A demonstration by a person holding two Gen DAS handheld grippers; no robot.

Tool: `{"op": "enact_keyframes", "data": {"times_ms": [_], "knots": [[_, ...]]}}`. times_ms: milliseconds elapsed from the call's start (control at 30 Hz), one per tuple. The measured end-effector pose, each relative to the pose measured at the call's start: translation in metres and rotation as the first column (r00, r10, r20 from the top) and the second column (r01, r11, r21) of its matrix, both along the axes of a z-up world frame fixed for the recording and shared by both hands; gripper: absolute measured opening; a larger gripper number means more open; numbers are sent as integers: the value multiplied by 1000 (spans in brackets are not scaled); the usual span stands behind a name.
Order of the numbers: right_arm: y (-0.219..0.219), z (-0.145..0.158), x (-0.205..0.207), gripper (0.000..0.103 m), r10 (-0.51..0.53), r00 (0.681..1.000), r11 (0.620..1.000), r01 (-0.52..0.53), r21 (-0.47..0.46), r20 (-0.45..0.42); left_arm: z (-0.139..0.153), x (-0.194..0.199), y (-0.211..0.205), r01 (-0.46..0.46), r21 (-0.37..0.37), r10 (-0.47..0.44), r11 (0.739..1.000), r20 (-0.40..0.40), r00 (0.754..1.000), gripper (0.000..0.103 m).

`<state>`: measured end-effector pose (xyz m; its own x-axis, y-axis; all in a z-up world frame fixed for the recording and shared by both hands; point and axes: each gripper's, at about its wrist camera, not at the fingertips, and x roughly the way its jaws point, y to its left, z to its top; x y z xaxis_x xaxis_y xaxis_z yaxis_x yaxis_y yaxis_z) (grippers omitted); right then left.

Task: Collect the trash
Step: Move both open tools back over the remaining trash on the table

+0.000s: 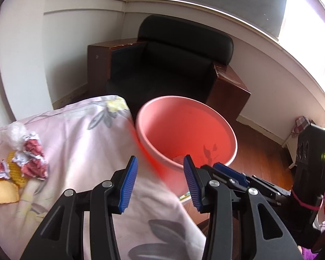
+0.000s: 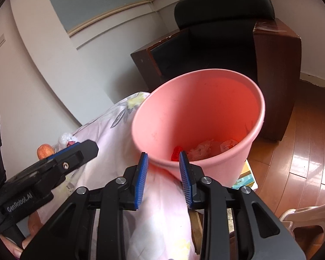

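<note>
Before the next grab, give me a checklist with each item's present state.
1. Left gripper open and holding nothing: ok.
2. Right gripper open and holding nothing: ok.
3. Pink bin upright, mouth clear: ok.
4. Room left in the bin: ok, only a few scraps at the bottom.
5. Trash left on the floral cloth: not ok, crumpled wrapper and chips remain.
6. Wrapper within the left gripper's reach: cannot tell.

One readable marking: a brand name on the left gripper.
In the right wrist view, white letters reading "GenRobot.AI" stand on the black plastic body of the left gripper [image 2: 72, 149], near its lower left end. No other text, number or sign is legible.
</note>
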<state>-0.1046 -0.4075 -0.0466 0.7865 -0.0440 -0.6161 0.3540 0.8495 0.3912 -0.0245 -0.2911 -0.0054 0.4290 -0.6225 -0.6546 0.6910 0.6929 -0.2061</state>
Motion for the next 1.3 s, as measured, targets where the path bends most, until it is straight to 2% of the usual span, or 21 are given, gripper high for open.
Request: {"op": "enact_keyframes", "data": {"times_ms": [467,733,1033,1300], "knots": [[54,6,10,31,101,995,994,-102,-33,-24,-13,4,61,-97,45,97,994,-10,995,43],[72,7,20,31,139,989,989,-141,-48,-50,-25,1,104,-138,85,136,987,26,990,43],[97,2,32,31,200,976,977,-205,-58,-80,-22,10,168,-240,80,235,967,75,969,43],[115,-5,43,31,241,965,967,-248,-53,-106,-17,20,220,-330,68,322,942,108,941,46]]}}
